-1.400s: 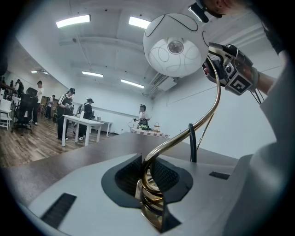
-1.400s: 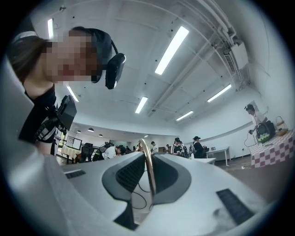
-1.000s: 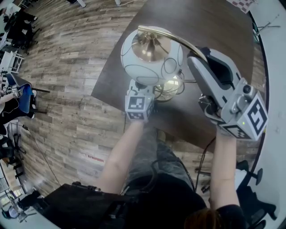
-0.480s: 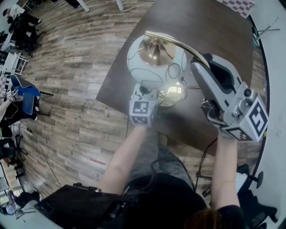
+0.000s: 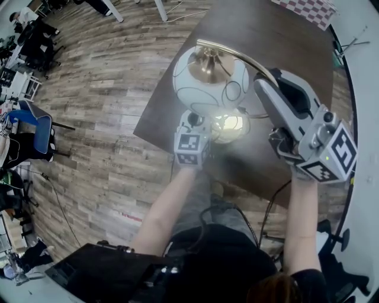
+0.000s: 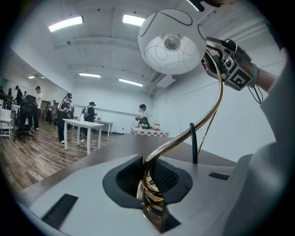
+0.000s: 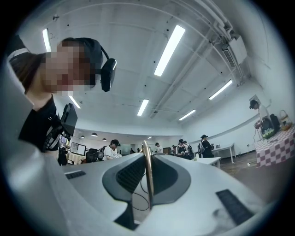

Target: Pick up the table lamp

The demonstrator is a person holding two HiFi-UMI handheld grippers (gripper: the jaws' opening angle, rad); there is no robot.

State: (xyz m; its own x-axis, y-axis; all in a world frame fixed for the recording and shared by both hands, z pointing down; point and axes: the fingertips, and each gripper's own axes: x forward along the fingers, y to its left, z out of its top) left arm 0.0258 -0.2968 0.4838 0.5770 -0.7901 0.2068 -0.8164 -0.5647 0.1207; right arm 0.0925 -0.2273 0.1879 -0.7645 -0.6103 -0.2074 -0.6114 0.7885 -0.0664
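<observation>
Lamp [image 5: 210, 80] over dark table [image 5: 284, 35] | left gripper [image 6: 152, 186], right gripper [image 7: 147, 182] both pinch brass stem [image 6: 213, 110] | checkered cloth [image 5: 320, 9] beyond

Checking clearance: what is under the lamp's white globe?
The left tongs, clamped on the brass stem, and the brass base. The globe hides the table straight beneath it.

We see a bright, evenly lit room under ceiling strip lights [image 7: 169, 44]. Fisheye bending curves every frame, with dark corners. Glare blooms at the foot of the table lamp [image 5: 210, 83], perhaps a reflection. In both gripper views, the nearest surfaces blur softly.
</observation>
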